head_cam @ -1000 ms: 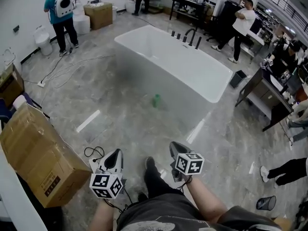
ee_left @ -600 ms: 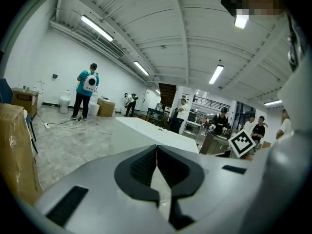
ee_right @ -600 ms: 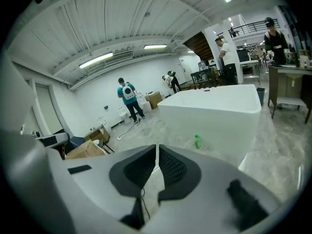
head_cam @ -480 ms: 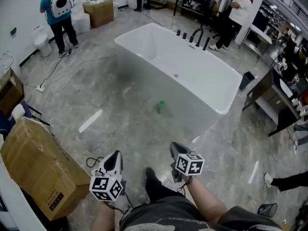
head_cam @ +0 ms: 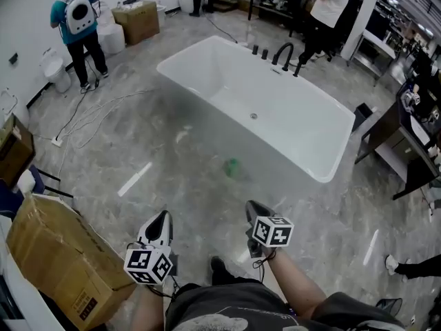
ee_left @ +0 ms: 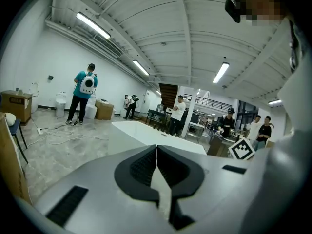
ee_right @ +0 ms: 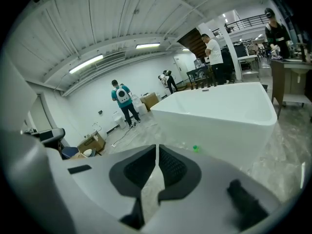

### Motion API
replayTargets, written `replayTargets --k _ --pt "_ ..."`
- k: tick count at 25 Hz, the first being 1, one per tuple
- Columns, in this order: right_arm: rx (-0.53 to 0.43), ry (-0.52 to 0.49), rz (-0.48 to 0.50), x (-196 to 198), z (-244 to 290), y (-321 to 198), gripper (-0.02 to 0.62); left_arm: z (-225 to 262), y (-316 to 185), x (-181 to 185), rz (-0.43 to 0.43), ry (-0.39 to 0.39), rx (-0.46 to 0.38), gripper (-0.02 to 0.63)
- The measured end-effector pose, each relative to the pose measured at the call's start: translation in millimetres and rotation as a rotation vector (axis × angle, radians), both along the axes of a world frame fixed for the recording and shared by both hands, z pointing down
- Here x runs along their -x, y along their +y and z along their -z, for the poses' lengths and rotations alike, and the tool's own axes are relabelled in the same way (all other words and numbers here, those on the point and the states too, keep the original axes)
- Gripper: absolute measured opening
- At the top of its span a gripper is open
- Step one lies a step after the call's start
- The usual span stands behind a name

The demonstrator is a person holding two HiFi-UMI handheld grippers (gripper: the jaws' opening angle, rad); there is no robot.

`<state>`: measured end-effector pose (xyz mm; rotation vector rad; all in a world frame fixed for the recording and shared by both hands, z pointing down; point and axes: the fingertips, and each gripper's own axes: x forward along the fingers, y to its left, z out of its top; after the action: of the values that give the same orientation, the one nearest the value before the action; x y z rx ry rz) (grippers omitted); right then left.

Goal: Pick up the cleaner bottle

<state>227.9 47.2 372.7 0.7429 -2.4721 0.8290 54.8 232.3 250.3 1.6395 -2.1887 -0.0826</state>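
A small green cleaner bottle (head_cam: 232, 167) stands on the marble floor beside the near wall of the white bathtub (head_cam: 313, 161), and shows as a green speck (ee_right: 195, 148) in the right gripper view. My left gripper (head_cam: 160, 224) and right gripper (head_cam: 256, 210) hang side by side above the floor, well short of the bottle. Both have their jaws pressed together with nothing between them. In the left gripper view, the left gripper (ee_left: 156, 147) points over the tub (ee_left: 146, 133).
A large cardboard box (head_cam: 62, 254) lies at the left, with cables (head_cam: 96, 109) trailing over the floor beyond it. A person with a white backpack (head_cam: 77, 19) stands at the far left, others behind the tub. Desks (head_cam: 413, 150) line the right side.
The view has advanced toward the tub: the bottle and tub sit closer and lower in the head view, and the cardboard box has slid back to the left. Both grippers stay shut.
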Motion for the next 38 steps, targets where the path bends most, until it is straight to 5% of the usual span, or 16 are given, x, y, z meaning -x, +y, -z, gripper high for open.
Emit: replayTargets --k 10,18,29,38 --pt "0.011 0.001 -0.123 2.1 -9.5 -61.1 0.034 6.7 -85.6 32.7 -0.103 -0.051 0.01 0.014" --pt "0.012 0.044 -0.295 6.7 -32.8 -105.2 0.034 -19.9 -173.4 57.5 -0.305 -0.022 0.002 0.014" --pt "0.026 0.099 -0.606 83.4 -66.9 -138.3 0.034 -64.3 -264.5 168.3 -0.594 0.034 0.066 0.014" --pt "-0.054 0.192 -0.781 131.2 -110.9 -150.0 0.034 -129.1 -311.6 240.0 -0.703 0.072 0.116 0.014"
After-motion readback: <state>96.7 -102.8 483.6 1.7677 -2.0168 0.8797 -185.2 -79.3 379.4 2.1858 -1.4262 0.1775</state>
